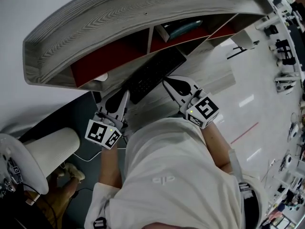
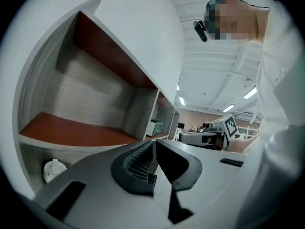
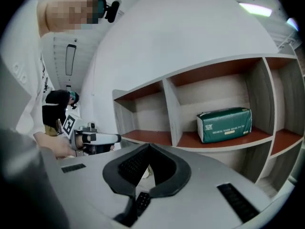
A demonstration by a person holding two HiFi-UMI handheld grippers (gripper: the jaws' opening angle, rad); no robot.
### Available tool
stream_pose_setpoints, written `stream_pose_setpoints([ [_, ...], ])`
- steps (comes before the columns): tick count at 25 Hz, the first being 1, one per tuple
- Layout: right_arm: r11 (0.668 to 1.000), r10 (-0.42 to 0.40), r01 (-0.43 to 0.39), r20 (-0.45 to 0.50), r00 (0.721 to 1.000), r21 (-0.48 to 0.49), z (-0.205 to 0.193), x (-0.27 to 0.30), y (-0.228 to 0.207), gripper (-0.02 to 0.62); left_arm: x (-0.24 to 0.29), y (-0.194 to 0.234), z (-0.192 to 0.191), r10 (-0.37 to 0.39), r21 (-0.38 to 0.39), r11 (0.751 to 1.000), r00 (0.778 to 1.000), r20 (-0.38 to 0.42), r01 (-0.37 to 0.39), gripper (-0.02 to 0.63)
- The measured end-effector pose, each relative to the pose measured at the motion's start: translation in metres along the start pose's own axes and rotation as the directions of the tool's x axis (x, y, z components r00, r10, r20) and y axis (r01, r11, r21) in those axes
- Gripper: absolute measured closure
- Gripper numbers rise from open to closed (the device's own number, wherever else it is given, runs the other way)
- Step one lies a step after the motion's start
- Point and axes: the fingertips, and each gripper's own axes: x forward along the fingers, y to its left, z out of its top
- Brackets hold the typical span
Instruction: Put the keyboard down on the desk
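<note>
The left gripper [image 2: 154,144] and right gripper [image 3: 148,147] each have their jaws pressed together on nothing, aimed at the shelf unit [image 3: 214,80]. The keyboard [image 1: 155,73] lies flat on the counter [image 1: 214,78] between the 2. Placement looks finished, so the next move is only to draw clear.

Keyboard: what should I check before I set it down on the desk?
1. Left hand-held gripper shut on one end of the keyboard: ok.
2. Right hand-held gripper shut on the other end: ok.
3. Keyboard spans both grippers without hanging from one: ok.
4. Keyboard clear of the shelf and the green pack in its compartment: ok.
5. Patch of desk under the keyboard free of things: cannot tell, the keyboard and grippers cover it.
6. Keyboard resting on the desk: not ok, it is held up in front of the shelf.
</note>
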Motion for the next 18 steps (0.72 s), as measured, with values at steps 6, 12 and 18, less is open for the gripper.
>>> stream_pose_setpoints([
  [6,1.0,-0.007,0.008,0.03,1.0,-0.011,0.003,-0.007,0.004,0.568,0.008,-0.013,0.0,-0.023,0.042,0.999,1.0,-0.005,0.023,0.586],
  [12,1.0,-0.018,0.018,0.036,0.999,0.0,-0.002,-0.01,0.006,0.569,0.01,-0.02,-0.003,-0.038,0.063,0.997,0.999,-0.022,0.039,0.586],
  [18,0.999,-0.03,0.029,0.03,0.999,0.028,-0.008,-0.014,0.004,0.568,0.015,-0.028,-0.007,-0.057,0.053,0.997,0.998,-0.037,0.059,0.586],
])
